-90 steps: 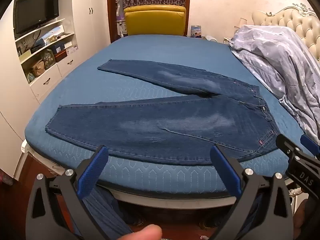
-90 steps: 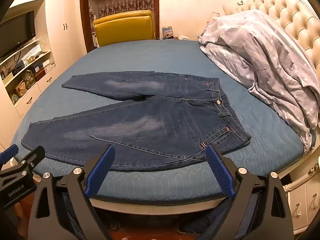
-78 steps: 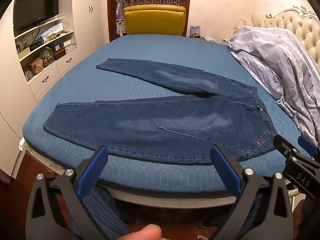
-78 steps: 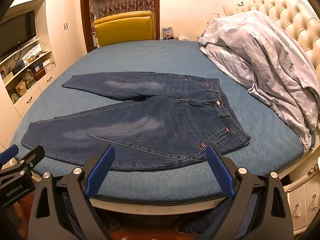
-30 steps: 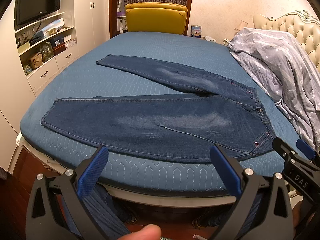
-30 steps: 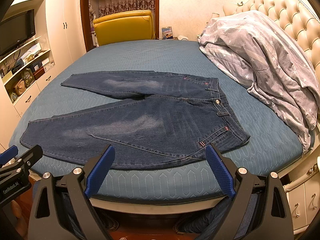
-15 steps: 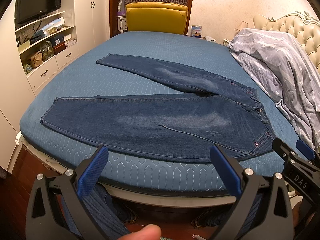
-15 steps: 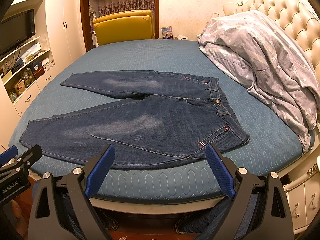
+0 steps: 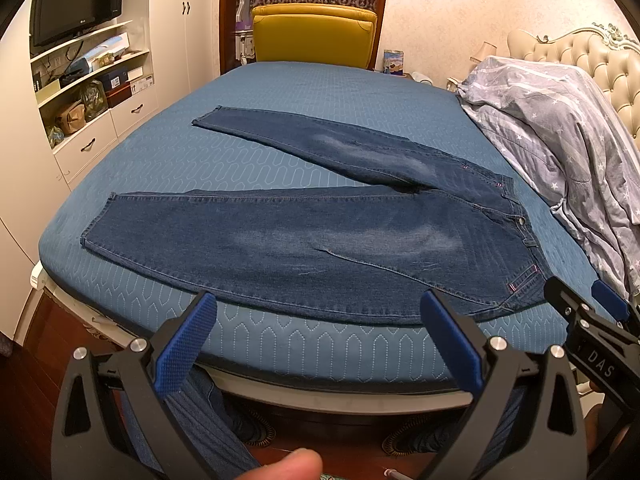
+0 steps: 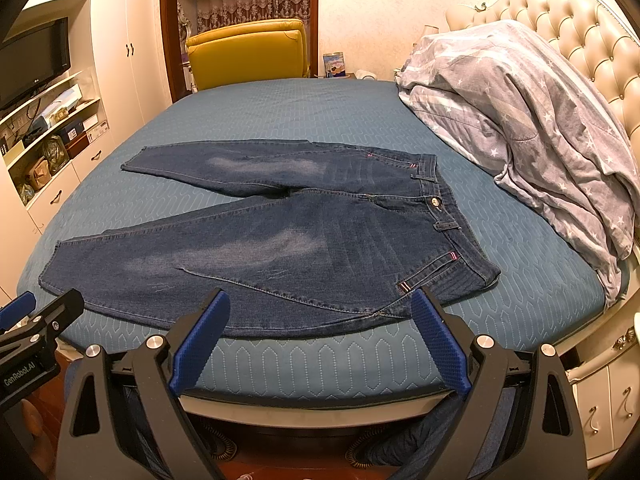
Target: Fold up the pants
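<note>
Dark blue jeans (image 9: 312, 236) lie flat on the blue bed (image 9: 320, 92), legs spread in a V toward the left, waistband at the right. They also show in the right wrist view (image 10: 304, 240). My left gripper (image 9: 318, 332) is open and empty, held before the bed's near edge below the near leg. My right gripper (image 10: 320, 328) is open and empty, before the near edge below the hip. Each gripper shows in the other's view: the right one at the right edge (image 9: 592, 320), the left one at the left edge (image 10: 36, 320).
A crumpled grey star-print duvet (image 10: 528, 120) lies at the bed's right by the tufted headboard (image 10: 592, 40). A yellow armchair (image 9: 314, 36) stands beyond the bed. White cabinets with shelves (image 9: 88, 92) and a TV line the left wall. A nightstand (image 10: 604, 404) stands at lower right.
Both grippers have crept slightly higher and closer to the bed. The jeans have not moved. Both grippers stay open.
</note>
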Motion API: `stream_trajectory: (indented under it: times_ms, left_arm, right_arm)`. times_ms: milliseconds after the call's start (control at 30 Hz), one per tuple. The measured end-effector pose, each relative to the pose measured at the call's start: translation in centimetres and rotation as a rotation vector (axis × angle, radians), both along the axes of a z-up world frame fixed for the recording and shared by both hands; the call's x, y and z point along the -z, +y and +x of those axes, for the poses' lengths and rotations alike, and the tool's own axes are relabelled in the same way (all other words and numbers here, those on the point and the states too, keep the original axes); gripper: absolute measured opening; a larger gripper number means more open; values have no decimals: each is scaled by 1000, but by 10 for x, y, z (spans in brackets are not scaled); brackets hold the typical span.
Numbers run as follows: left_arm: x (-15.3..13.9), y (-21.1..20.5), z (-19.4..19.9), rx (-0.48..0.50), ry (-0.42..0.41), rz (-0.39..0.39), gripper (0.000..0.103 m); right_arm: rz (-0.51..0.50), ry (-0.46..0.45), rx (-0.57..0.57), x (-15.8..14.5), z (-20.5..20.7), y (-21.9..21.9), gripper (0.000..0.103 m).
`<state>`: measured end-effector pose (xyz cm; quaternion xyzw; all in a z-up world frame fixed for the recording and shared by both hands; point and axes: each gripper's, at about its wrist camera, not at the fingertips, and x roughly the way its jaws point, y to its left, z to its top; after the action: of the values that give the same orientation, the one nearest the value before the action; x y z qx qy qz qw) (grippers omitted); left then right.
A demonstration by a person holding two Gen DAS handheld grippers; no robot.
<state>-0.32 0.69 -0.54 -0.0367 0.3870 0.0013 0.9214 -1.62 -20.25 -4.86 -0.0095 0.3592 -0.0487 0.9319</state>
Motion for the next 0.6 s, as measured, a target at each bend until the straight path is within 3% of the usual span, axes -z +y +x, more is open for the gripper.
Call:
stream_trajectory:
  times_ms: [233,400,600]
  left_arm:
    - [2,0,1,5,4,-6,102]
    - [15,6,9,28,21,-88,102]
    - [47,21,35,8,99,-131,102]
  right_arm:
    - [3,-4,-3,3,-3,-2,89]
    - [44,26,-8,22,8,-20,89]
    - [175,107,21,45,78,-94,89]
